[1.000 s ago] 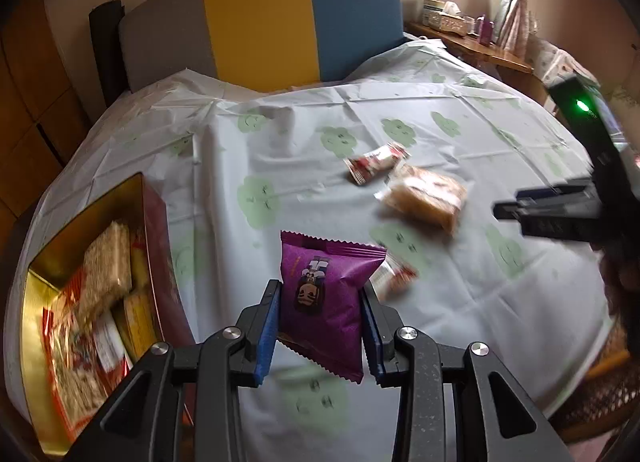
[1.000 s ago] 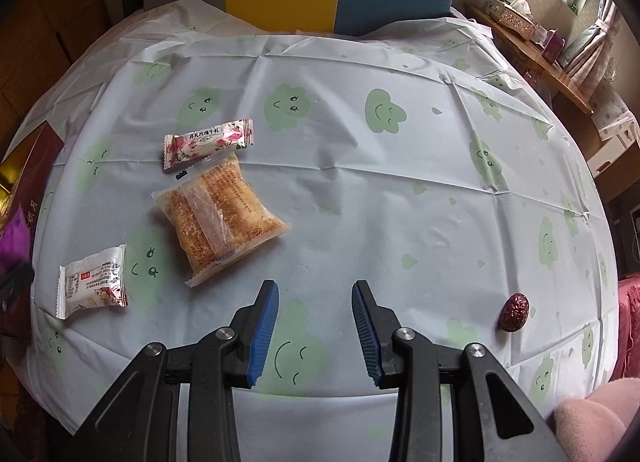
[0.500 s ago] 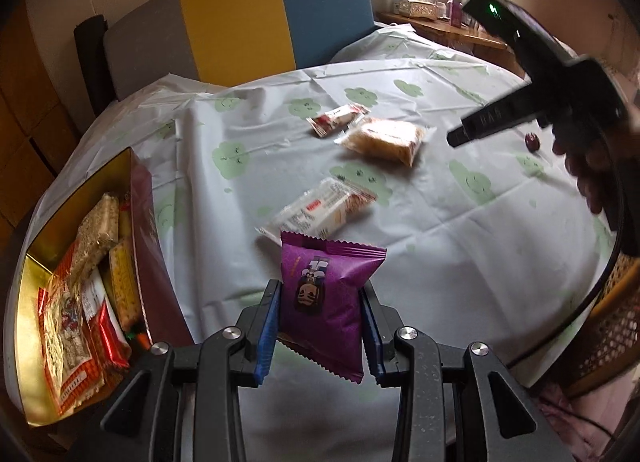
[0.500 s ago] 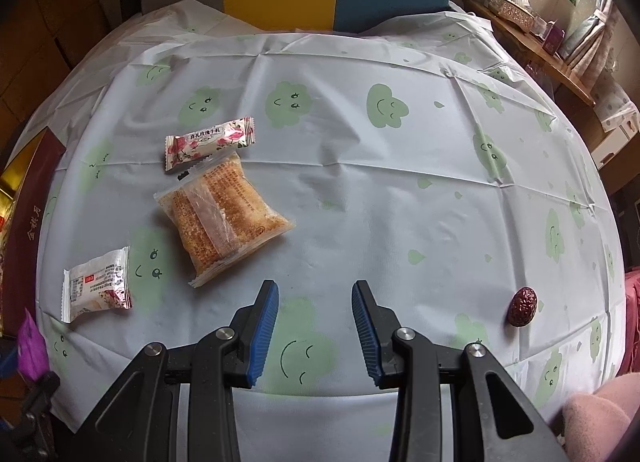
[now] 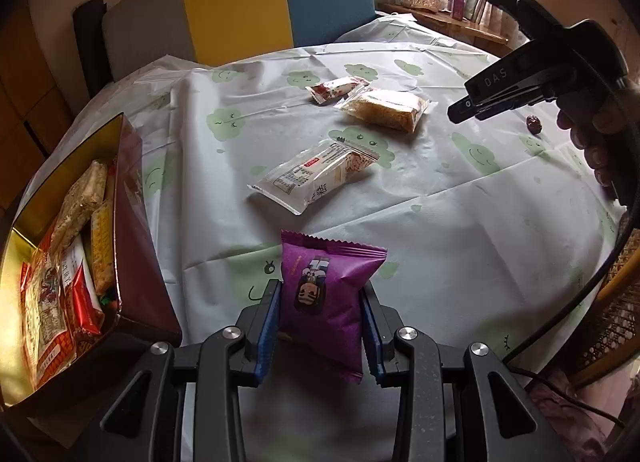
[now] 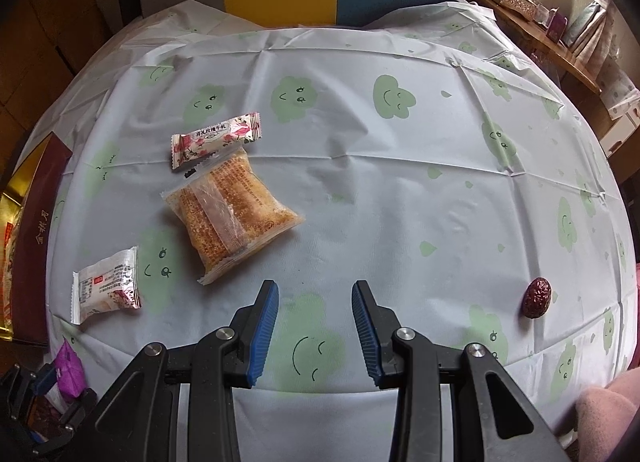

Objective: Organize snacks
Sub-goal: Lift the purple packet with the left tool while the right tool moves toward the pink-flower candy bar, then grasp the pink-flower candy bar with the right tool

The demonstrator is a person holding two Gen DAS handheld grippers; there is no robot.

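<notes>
Lying loose on the tablecloth (image 6: 400, 189): three packets — pink-flowered bar (image 6: 216, 139), amber cake pack (image 6: 230, 213), white wrapper (image 6: 105, 286) — plus one dried date (image 6: 537, 297).
Left gripper (image 5: 322, 304): clamped on one purple packet (image 5: 326, 298), just beside the box.
Right gripper (image 6: 315, 322): unclenched, nothing between its fingers, above the cloth near the amber pack.
Box (image 5: 132, 262): one — red, gold-lined, several wrapped snacks inside, at the cloth's left edge.

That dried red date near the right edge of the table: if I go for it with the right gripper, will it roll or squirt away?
Probably a bit. The date is small, rounded and glossy, so the right gripper pads may pinch it sideways. It looks firm and wrinkled, which should help grip. On the smooth plastic tablecloth a nudge could roll it.
</notes>
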